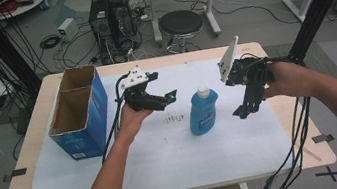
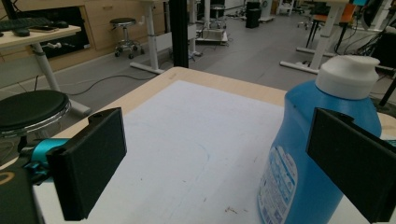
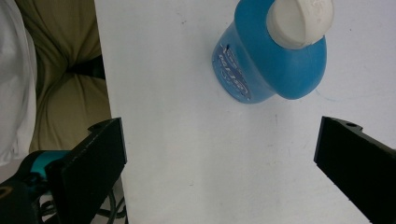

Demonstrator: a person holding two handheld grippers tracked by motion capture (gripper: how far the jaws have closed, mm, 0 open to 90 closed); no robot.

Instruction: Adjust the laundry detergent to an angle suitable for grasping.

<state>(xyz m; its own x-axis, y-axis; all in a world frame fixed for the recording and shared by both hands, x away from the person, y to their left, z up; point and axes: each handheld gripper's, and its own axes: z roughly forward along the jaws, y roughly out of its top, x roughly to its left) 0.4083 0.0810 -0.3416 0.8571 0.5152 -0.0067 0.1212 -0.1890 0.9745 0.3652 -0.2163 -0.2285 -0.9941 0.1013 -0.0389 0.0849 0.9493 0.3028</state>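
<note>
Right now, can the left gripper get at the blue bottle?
Probably yes: the left gripper is open beside the upright blue bottle, with bare white sheet between them.

Probably a lab; computer towers (image 1: 112, 19) and loose cables (image 1: 50, 41) on the floor; stools (image 1: 180, 24), height-adjustable desks (image 2: 32, 35).

The bottle (image 1: 204, 112) looks like smooth, slightly glossy blue plastic with a matt white plastic cap (image 2: 347, 76). White paper (image 1: 165, 150), faintly smudged, covers the pale wooden desk (image 1: 27, 146). The box (image 1: 78, 113) is printed blue cardboard, raw brown inside.
</note>
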